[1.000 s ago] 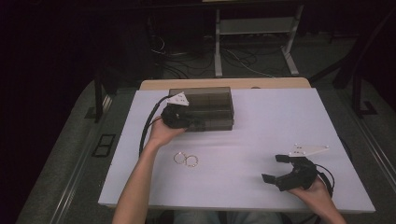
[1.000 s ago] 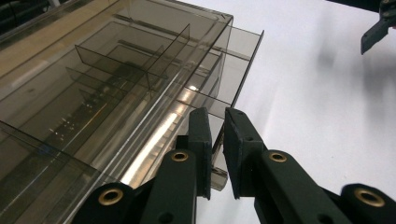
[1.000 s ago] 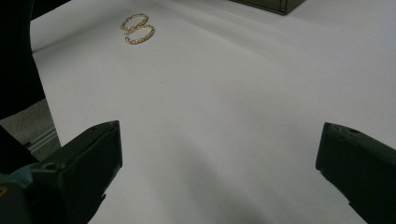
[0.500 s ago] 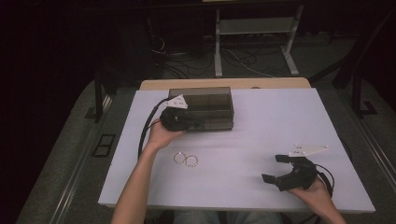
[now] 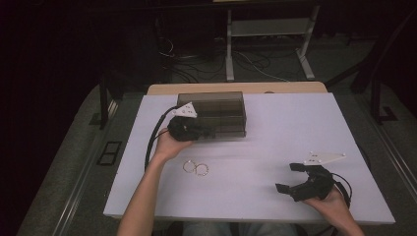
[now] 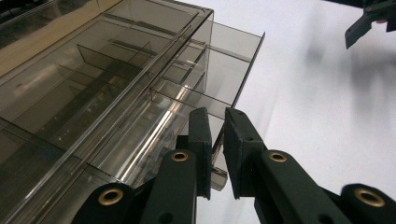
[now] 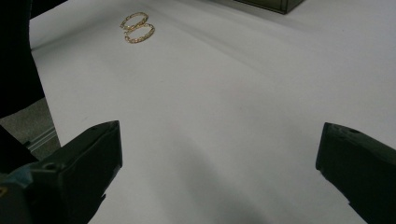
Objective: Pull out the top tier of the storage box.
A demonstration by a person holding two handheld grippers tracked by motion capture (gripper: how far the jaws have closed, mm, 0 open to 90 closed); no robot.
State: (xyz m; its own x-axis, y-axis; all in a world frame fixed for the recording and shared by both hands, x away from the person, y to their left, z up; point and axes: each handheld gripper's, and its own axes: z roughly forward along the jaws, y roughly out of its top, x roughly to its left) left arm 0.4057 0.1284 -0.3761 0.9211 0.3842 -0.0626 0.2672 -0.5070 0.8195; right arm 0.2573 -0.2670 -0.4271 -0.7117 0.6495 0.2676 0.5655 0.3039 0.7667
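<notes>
Right gripper (image 5: 293, 178) rests near the table's (image 5: 275, 128) front edge, jaws spread, empty. Two gold rings (image 5: 195, 168) lie mid-table. Left gripper (image 6: 215, 140) pinches the smoked plastic organiser's (image 5: 216, 113) drawer lip: judged light, rigid, slippery, crack-prone. Drawer contents indistinct through tinted walls.

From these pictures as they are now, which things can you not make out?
- Box, high view: its front left is covered by the left tongs; the dark plastic hides any contents.
- Two rings, high view: too small to tell if they touch.
- Left tongs, left gripper view: a thin gap remains; a firm grip on the drawer front is unclear.
</notes>
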